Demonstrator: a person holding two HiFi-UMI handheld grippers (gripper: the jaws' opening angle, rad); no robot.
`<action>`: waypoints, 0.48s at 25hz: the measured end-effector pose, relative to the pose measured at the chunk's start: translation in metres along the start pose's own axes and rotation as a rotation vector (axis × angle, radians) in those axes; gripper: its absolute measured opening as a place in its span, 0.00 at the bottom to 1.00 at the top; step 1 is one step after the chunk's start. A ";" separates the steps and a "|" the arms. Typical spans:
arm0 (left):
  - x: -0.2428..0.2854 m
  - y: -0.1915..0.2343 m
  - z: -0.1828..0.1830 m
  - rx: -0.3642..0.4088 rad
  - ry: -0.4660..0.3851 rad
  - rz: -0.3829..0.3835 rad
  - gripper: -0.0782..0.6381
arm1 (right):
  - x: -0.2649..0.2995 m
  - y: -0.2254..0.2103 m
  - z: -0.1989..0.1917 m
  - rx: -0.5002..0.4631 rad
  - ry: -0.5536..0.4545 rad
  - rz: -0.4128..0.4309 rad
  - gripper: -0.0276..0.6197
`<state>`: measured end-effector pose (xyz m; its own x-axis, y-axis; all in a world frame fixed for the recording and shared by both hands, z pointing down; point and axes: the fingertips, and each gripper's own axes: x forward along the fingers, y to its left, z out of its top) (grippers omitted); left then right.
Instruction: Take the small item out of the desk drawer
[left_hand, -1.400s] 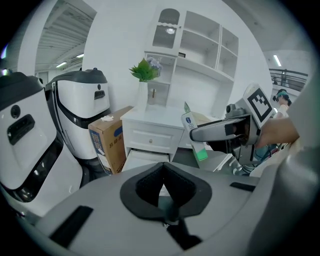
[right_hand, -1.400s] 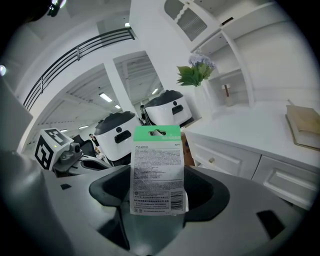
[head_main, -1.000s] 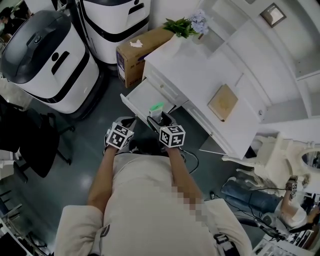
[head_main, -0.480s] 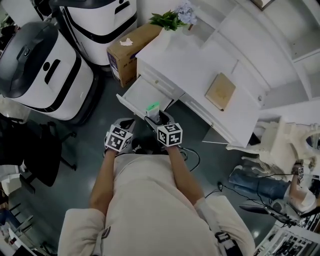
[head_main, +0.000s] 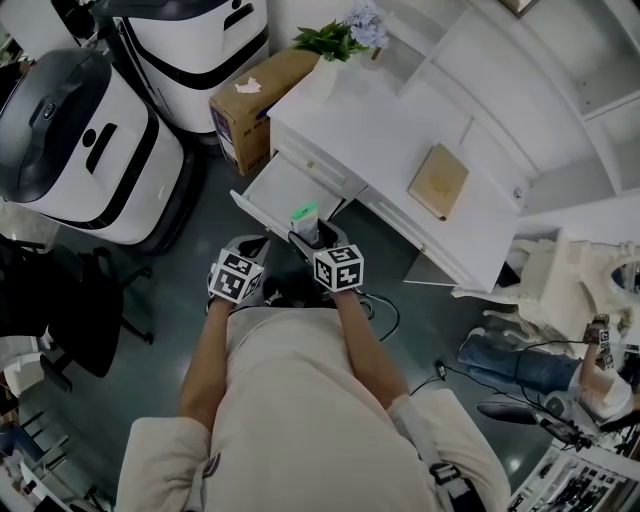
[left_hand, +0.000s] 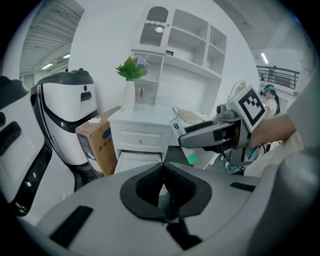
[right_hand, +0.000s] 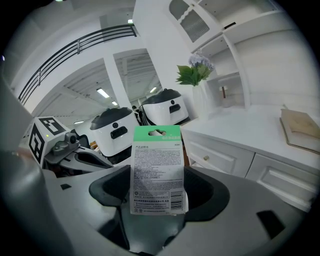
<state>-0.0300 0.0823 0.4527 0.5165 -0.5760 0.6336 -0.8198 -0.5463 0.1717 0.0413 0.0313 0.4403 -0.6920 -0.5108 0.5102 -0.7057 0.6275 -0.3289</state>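
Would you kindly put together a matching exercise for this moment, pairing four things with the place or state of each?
Things:
1. green-topped packet
2. drawer
3. cardboard box
4. left gripper

Places or states:
A. shut, with nothing between its jaws
B. standing beside the desk
C. pulled open
D. clamped upright in the right gripper

Pairs: 1-D, 2-C, 3-B, 4-A
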 end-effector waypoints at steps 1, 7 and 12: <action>0.000 0.000 0.001 0.001 -0.001 -0.001 0.13 | 0.001 0.000 0.001 -0.001 0.000 0.001 0.58; 0.003 0.000 0.003 0.005 -0.001 -0.008 0.13 | 0.001 -0.002 0.002 -0.006 0.003 -0.004 0.58; 0.006 -0.002 0.005 0.007 -0.001 -0.013 0.13 | 0.001 -0.006 0.004 0.000 0.002 -0.007 0.58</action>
<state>-0.0241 0.0773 0.4521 0.5276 -0.5695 0.6303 -0.8112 -0.5581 0.1747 0.0444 0.0245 0.4400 -0.6864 -0.5140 0.5145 -0.7107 0.6239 -0.3249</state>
